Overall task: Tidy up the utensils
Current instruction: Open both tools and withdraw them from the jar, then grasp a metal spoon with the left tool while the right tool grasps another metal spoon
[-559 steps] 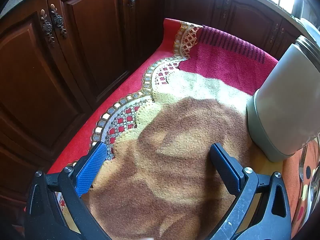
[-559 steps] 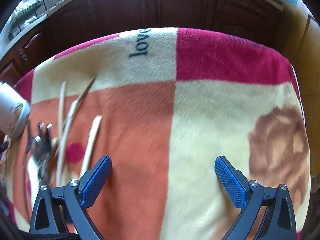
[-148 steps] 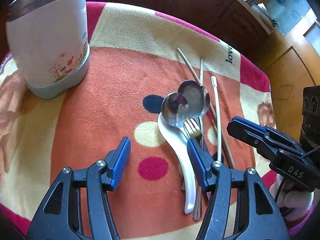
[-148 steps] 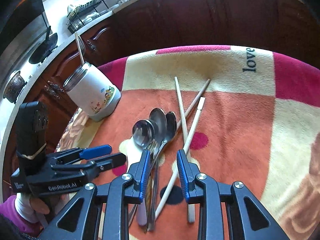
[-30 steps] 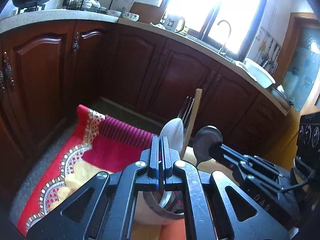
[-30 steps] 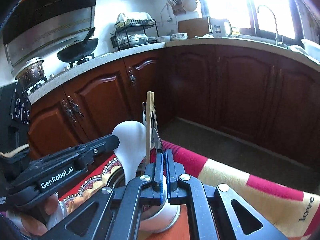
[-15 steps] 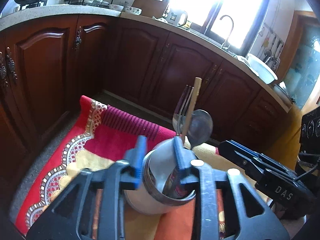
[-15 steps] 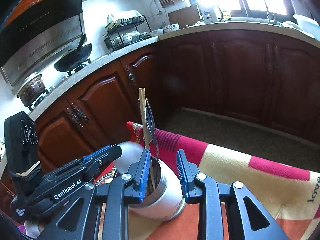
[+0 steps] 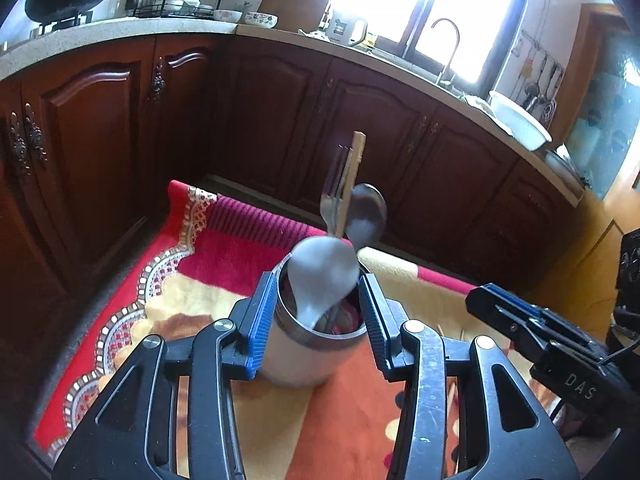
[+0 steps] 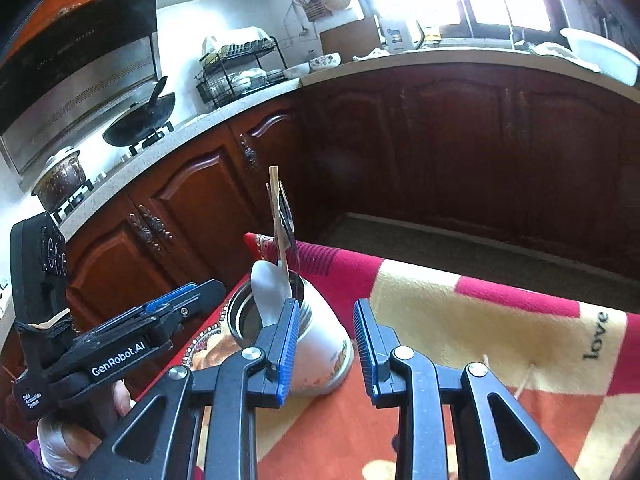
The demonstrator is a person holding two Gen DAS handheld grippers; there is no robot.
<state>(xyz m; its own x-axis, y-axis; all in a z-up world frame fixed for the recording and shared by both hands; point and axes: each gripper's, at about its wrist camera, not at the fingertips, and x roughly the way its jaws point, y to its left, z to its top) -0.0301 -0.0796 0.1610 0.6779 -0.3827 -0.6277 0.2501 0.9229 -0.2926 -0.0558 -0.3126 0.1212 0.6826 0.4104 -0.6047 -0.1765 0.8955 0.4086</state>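
Looking along the left gripper [image 9: 316, 316], its jaws are opening, nothing pinched; the steel-rimmed canister [image 9: 304, 354] on the blanket [image 9: 352, 412] shows beyond them, holding a white soup spoon [image 9: 322, 276], metal spoon [image 9: 366, 214], fork [image 9: 332, 200] and chopstick [image 9: 352, 176]. From the right wrist, the right gripper [image 10: 326, 346] stands parted and empty just right of the canister [image 10: 320, 344].

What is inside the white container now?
The container holds a white spoon, a metal spoon, a fork and a chopstick. Their lower ends are hidden.
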